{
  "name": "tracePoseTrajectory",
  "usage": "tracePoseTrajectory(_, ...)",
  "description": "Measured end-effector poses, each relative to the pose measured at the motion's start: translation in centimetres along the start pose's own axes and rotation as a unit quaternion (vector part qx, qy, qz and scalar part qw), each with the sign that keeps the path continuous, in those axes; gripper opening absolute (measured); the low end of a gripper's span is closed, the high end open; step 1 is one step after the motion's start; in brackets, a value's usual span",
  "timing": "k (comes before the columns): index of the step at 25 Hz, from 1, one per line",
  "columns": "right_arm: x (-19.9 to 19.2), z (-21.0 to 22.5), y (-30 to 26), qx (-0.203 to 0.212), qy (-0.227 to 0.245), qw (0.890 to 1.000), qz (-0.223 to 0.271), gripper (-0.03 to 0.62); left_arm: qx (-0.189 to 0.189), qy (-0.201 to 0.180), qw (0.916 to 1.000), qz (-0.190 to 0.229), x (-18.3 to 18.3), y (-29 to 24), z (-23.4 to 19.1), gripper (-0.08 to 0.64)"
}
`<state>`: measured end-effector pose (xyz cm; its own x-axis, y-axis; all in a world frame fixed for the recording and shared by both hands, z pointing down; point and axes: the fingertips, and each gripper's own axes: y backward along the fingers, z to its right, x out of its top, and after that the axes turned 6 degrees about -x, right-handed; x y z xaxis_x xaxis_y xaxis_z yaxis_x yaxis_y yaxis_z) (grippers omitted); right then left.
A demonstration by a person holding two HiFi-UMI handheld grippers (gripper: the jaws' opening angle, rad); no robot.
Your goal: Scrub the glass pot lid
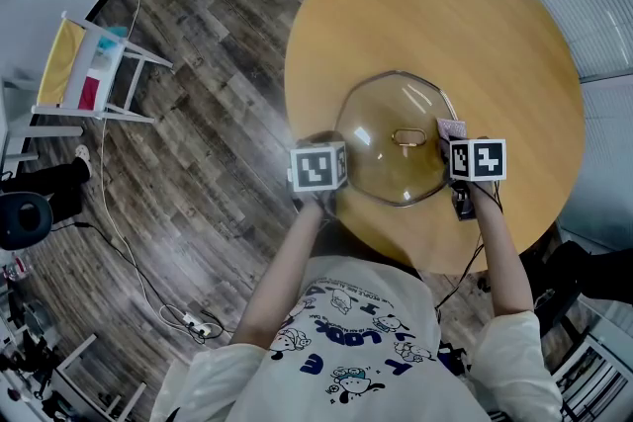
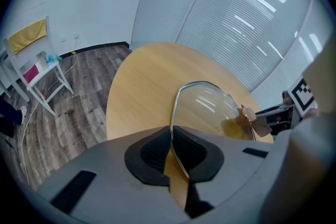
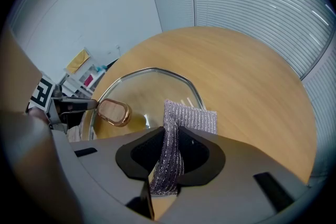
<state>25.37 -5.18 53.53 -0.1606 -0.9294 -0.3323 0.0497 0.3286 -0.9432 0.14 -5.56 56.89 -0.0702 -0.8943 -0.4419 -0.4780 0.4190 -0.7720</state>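
A glass pot lid (image 1: pixel 394 138) with a metal rim and a bronze handle (image 1: pixel 407 137) is held above the round wooden table (image 1: pixel 495 35). My left gripper (image 1: pixel 326 181) is shut on the lid's left rim; in the left gripper view the rim (image 2: pixel 178 134) runs between the black pads. My right gripper (image 1: pixel 461 175) is shut on a silvery scrub sponge (image 3: pixel 178 128), whose free end lies against the lid (image 3: pixel 142 97) at its right edge. The sponge shows as a small pinkish patch (image 1: pixel 452 128) in the head view.
The table stands on dark wood-plank flooring (image 1: pixel 198 104). A white chair with a yellow cloth (image 1: pixel 84 69) is at the far left. Cables (image 1: pixel 148 282) trail on the floor. Window blinds (image 3: pixel 252 13) are behind the table.
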Motion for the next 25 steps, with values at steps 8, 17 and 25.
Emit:
tracePoseTrajectory(8,-0.5,-0.5,0.3,-0.007,0.000,1.000,0.022,0.086,0.001,0.000,1.0000,0.001,-0.1,0.0,-0.1,0.028)
tracePoseTrajectory(17,-1.4,-1.4,0.5,-0.026,0.041,0.998,0.034,0.086,0.001,-0.001,1.0000,0.000,-0.1,-0.1,-0.2,0.028)
tracePoseTrajectory(25,-2.5,-2.6,0.8,-0.020,0.046,0.998,0.038,0.086,0.002,-0.003,1.0000,0.001,-0.1,0.1,-0.1,0.028)
